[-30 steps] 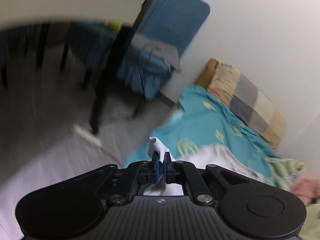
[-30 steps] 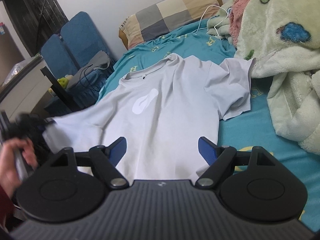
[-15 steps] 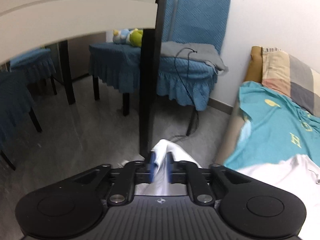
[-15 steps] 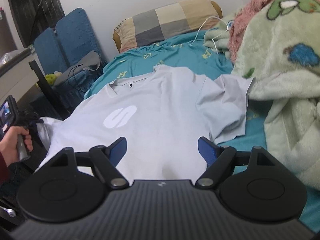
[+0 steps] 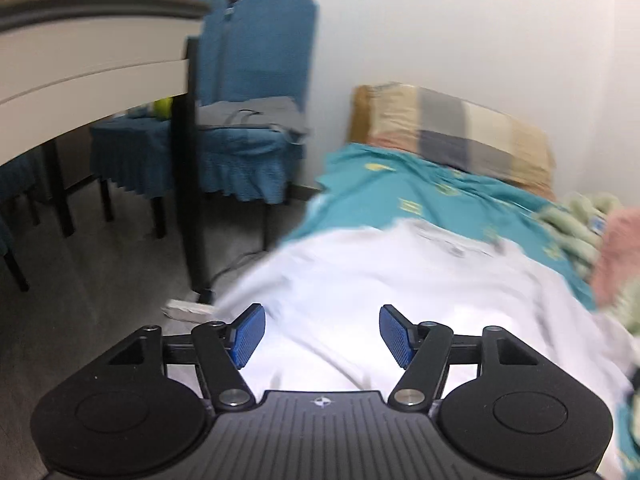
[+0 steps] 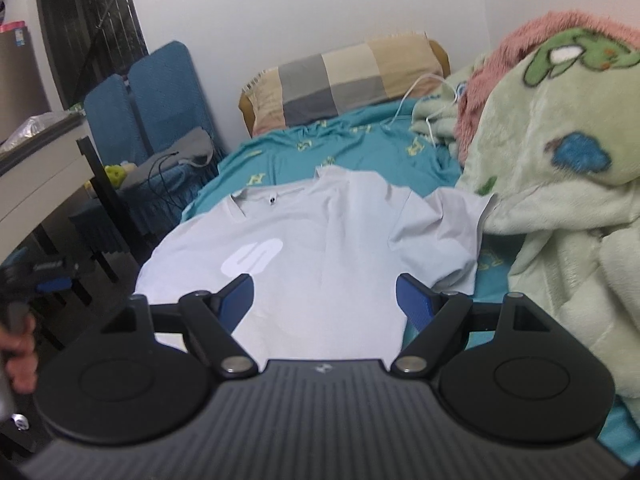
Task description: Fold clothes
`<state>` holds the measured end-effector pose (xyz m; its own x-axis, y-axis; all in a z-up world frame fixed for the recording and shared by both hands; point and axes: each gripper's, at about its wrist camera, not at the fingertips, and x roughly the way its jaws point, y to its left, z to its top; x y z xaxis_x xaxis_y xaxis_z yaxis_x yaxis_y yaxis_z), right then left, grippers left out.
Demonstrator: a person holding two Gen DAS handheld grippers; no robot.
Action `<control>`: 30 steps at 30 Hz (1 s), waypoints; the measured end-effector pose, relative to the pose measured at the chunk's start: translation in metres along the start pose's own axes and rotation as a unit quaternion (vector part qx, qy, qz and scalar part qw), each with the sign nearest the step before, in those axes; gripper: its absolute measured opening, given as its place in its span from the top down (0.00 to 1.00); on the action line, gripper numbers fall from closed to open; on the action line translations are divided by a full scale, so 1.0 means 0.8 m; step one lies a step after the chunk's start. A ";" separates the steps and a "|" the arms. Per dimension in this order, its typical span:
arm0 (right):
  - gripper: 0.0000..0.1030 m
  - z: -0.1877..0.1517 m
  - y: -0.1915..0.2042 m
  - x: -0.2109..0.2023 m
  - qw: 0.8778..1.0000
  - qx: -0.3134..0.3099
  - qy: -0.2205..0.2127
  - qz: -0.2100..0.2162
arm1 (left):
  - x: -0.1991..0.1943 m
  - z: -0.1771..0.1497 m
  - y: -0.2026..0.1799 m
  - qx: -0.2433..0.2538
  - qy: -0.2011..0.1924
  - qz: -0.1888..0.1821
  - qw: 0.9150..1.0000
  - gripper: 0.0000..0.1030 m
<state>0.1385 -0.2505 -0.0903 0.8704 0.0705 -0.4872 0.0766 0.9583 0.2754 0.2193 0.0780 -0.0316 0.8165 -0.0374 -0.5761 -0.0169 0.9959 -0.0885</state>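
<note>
T-shirt lies face up, flat on the bed, collar toward the pillow; its left side reaches the bed's left edge, its right sleeve touches the blanket. Left tool: jaws have just been opening, now released, nothing between the pads, shirt below. Right tool: released, empty, over the shirt's hem.

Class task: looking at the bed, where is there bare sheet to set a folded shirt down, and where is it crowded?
Free: teal sheet between the pillow and the grey T-shirt collar. Crowded: the fleece blanket fills the right side, touching the shirt's sleeve; a white cable crosses near the pillow.
</note>
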 end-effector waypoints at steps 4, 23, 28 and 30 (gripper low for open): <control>0.23 -0.003 0.000 -0.025 1.000 -0.005 -0.013 0.005 | -0.062 -0.026 -0.058 0.039 -0.007 -0.022 0.999 0.21; 0.23 -0.029 0.008 -0.042 0.999 -0.018 -0.045 -0.005 | -0.090 -0.113 -0.089 0.057 -0.011 -0.058 0.997 0.00; 0.23 -0.032 0.011 -0.038 0.998 -0.034 -0.047 -0.019 | -0.078 -0.108 -0.089 0.054 -0.002 -0.055 0.997 0.00; 0.23 -0.032 0.011 -0.037 0.998 -0.036 -0.046 -0.022 | -0.075 -0.107 -0.092 0.055 -0.001 -0.058 0.997 0.00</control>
<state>0.1009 -0.2373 -0.0947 0.9080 0.0052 -0.4190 0.0835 0.9776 0.1930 0.1220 0.0001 -0.0603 0.8107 -0.1533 -0.5650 0.1416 0.9878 -0.0647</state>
